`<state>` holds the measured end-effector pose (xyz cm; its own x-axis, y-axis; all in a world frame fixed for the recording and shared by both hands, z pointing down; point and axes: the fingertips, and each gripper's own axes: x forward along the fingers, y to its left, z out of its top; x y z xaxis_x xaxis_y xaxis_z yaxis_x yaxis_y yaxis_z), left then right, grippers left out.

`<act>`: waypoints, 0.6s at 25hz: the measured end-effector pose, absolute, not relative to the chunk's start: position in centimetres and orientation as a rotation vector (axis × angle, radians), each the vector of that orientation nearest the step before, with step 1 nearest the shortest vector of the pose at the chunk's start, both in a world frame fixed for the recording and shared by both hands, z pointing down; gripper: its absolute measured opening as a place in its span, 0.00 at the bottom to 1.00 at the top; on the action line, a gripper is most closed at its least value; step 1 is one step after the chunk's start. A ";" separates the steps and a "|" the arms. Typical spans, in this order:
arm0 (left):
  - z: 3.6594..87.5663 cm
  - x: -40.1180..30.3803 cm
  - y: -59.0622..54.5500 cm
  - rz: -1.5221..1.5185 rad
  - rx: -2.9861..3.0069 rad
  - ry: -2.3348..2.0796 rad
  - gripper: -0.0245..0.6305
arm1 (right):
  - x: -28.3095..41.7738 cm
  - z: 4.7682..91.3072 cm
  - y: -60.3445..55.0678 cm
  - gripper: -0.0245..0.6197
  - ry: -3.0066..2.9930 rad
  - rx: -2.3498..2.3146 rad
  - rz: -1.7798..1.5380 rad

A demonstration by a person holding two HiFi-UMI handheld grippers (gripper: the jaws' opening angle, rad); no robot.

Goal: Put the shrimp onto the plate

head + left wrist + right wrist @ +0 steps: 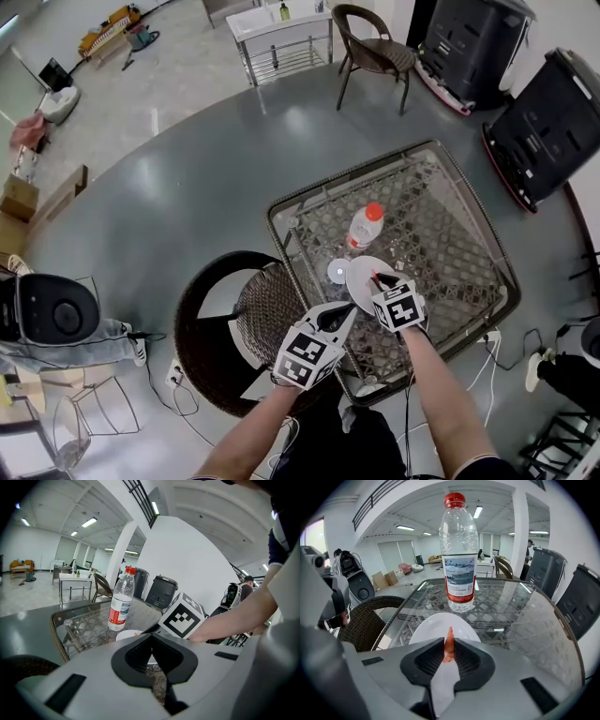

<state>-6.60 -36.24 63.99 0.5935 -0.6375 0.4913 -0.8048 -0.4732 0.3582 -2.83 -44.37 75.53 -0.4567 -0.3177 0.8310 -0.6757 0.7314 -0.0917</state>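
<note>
The right gripper [449, 641] pinches the shrimp [449, 645] between its ribbed black pads. The shrimp is a thin, glossy orange-red sliver. Its long axis runs along the jaws, and its tapered tip points forward over the plate [433, 626].

The plate is smooth, white and round, and lies on the table [525, 620] near its near edge. The table has a clear glass top over a woven wicker lattice. Just beyond the plate stands a clear ribbed plastic bottle [459, 564] with a red cap and a printed label.

The left gripper [151, 637] has its jaws together on nothing, beside the plate.

Only the head view shows the table's rounded-square outline and the wicker chair [253, 309] at its near-left corner. There the shrimp is a mere red speck.
</note>
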 end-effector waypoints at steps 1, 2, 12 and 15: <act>64.0 -6.8 -36.3 0.392 2.259 -1.141 0.05 | -3.0 75.5 -44.4 0.14 -2.067 0.749 0.525; 64.0 -6.9 -36.4 0.393 2.258 -1.142 0.05 | -3.2 75.5 -44.5 0.14 -2.065 0.746 0.524; 64.2 -7.4 -36.9 0.391 2.241 -1.145 0.05 | -4.2 76.3 -45.5 0.14 -2.008 0.724 0.525; 64.3 -7.6 -36.8 0.390 2.240 -1.146 0.05 | -4.2 76.6 -45.3 0.14 -2.001 0.723 0.530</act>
<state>-7.56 -36.82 64.30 0.5870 -0.6378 0.4987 -0.8096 -0.4576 0.3676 -4.22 -45.31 76.56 -0.4108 -0.2796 0.8678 -0.6727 0.7355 -0.0815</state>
